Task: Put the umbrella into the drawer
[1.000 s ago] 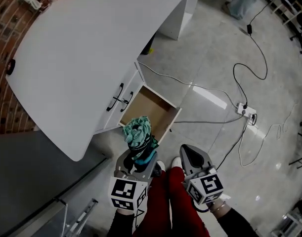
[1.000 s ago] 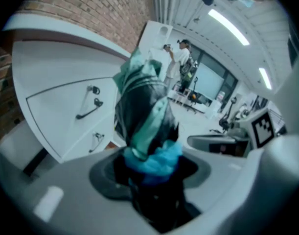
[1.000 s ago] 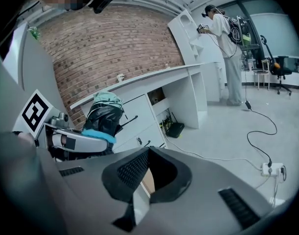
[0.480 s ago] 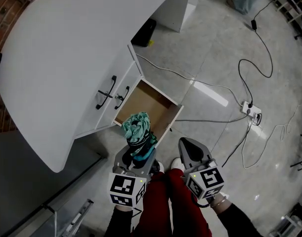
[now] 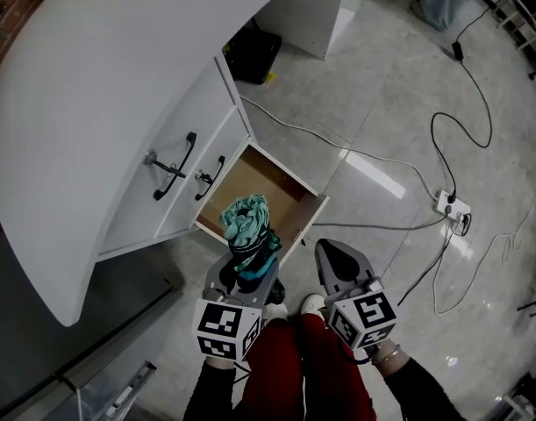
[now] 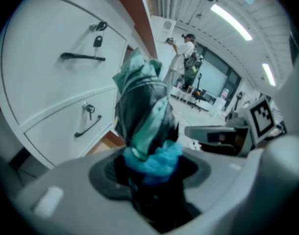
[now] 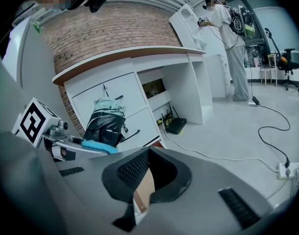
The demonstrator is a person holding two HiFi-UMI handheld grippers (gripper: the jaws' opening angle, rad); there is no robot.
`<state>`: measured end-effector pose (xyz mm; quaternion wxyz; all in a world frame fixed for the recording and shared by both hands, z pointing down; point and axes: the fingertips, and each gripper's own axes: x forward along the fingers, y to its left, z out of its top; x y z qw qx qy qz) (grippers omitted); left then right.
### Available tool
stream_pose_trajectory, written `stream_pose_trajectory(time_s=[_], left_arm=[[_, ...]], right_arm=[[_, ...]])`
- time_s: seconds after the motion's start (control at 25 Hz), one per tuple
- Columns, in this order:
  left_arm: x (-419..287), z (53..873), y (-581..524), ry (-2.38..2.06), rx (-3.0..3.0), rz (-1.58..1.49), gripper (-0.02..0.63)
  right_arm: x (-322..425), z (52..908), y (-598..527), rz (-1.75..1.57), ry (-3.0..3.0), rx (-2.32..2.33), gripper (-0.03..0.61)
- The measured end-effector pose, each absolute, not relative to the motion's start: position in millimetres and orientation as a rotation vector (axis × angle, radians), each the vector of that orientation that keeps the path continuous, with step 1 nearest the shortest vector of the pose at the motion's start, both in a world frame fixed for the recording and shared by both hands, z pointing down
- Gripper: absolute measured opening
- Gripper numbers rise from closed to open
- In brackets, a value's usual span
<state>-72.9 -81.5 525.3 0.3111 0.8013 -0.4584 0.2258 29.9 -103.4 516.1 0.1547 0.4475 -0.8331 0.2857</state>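
Teal and black fabric marks the folded umbrella (image 5: 247, 233), which stands upright in the left hand-held gripper (image 5: 246, 274). Its jaws are clenched on the umbrella's lower end, where a blue fold bunches. We see the umbrella held above the floor (image 5: 382, 77), not yet inside the drawer (image 5: 269, 188). The drawer's open wooden box juts out from the foot of the white counter (image 5: 101, 86). In the head view the umbrella's top overlaps the drawer's near edge. White fronts with black handles (image 5: 174, 160) sit above the drawer. The right hand-held gripper (image 5: 331, 260), just right of the left one, has its jaw tips together and grasps nothing. A white power strip (image 5: 452, 205) lies on the floor to the right.
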Motion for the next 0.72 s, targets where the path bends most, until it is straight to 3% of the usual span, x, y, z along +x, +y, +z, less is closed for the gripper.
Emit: stream_pose_trajectory(time_s=[0.72], left_arm=[[-63.0, 626.8, -116.0, -1.217, 2.170, 0.632, 0.232]], right_arm=[[34.9, 608.0, -151.1, 0.808, -2.435, 1.297, 0.002]])
